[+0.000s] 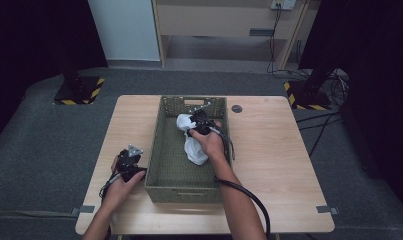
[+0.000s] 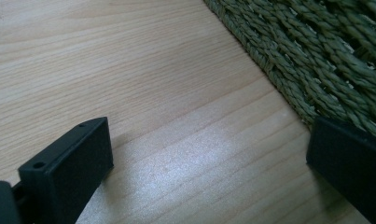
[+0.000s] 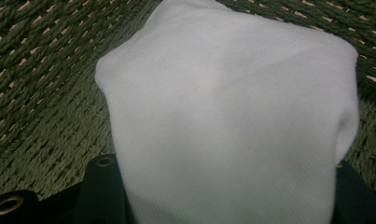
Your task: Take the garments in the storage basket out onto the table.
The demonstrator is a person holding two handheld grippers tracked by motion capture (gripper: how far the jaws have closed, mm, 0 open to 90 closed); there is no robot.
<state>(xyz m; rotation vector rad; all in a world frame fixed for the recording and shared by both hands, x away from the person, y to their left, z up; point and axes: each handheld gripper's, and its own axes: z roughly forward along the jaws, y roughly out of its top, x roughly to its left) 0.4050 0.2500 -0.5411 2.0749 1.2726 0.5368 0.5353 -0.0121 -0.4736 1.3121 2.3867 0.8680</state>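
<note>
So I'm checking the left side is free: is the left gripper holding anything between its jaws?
No: the left gripper has its jaws wide apart over the bare wooden table, beside the woven basket.

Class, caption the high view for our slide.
Right gripper lifts a white cloth inside the green woven basket.

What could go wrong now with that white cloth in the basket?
The right gripper is shut on one bunch of the white cloth, and the rest hangs loose, so it may slip free or drag and snag on the woven basket. The left gripper rests open on the table, not bracing the basket, so a snag could shift or tip it.
</note>
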